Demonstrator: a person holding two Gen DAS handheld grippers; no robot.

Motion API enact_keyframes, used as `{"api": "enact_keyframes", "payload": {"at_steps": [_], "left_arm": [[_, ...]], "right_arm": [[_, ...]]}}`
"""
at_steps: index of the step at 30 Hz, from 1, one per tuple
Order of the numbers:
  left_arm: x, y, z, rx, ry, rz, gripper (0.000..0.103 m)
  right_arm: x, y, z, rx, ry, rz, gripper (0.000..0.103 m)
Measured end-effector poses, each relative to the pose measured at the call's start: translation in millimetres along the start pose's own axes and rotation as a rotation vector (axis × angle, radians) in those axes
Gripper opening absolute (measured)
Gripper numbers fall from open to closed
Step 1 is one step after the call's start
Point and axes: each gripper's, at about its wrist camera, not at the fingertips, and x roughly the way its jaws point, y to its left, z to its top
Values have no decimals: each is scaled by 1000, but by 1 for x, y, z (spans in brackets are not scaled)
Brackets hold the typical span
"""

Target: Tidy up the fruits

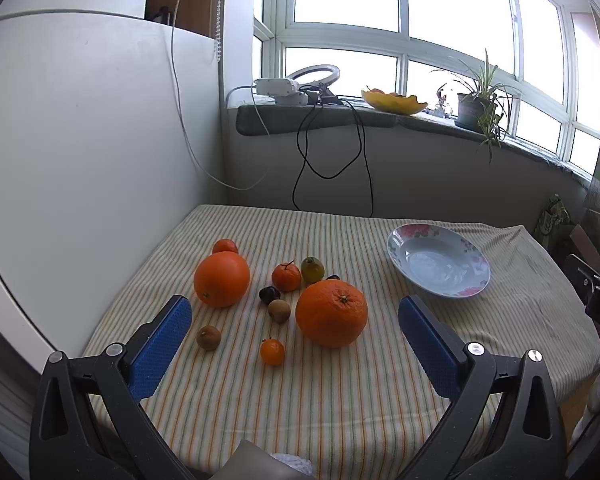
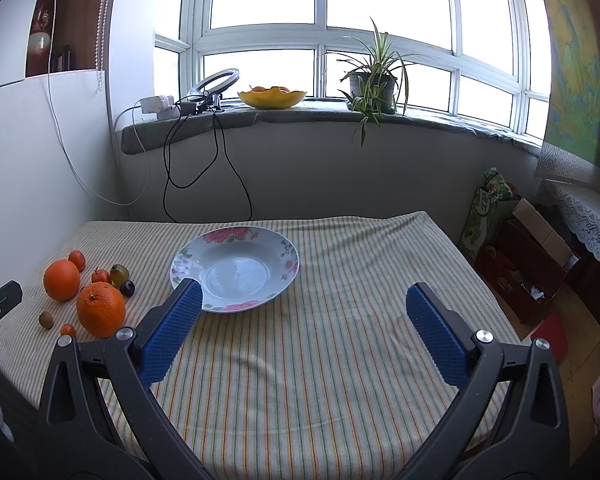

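Fruit lies loose on the striped tablecloth (image 1: 340, 392): a big orange (image 1: 331, 313), a second big orange (image 1: 221, 279), small tangerines (image 1: 286, 277) (image 1: 272, 351) (image 1: 225, 246), a green fruit (image 1: 312, 269), a dark plum (image 1: 269, 294) and two brown kiwis (image 1: 279, 311) (image 1: 208, 337). A floral plate (image 1: 474, 278) sits empty at the right. My left gripper (image 1: 294, 312) hovers open over the fruit, nothing between its blue pads. In the right wrist view my right gripper (image 2: 304, 300) is open above the cloth, just in front of the plate (image 2: 288, 262); the near orange (image 2: 101, 310) lies to its left.
A white wall panel (image 1: 80, 160) borders the table's left side. Behind it a windowsill (image 2: 300, 114) carries a yellow fruit bowl (image 2: 272, 98), a potted plant (image 2: 374, 80), a ring light and dangling cables. Boxes and bags (image 2: 520, 256) stand on the floor at the right.
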Motion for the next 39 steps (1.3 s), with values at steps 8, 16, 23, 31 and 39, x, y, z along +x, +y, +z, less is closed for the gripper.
{"api": "enact_keyframes", "payload": {"at_steps": [8,16,23,31,39], "left_arm": [[1,-1,-1,4,2,5,103],[3,3,-2,0,4,7,103],[3,1,-2,3,4,10,103],[3,-1,-3,5,4,8,103],[3,-1,-2,6,4,7,103]], "right_arm": [[1,2,-1,3,0,4,103],[2,2,-4,5,5,7,103],[2,2,-4,5,4,7,103],[4,2,-3,9,4,8,103],[4,0,-2,10,6,13,103]]}}
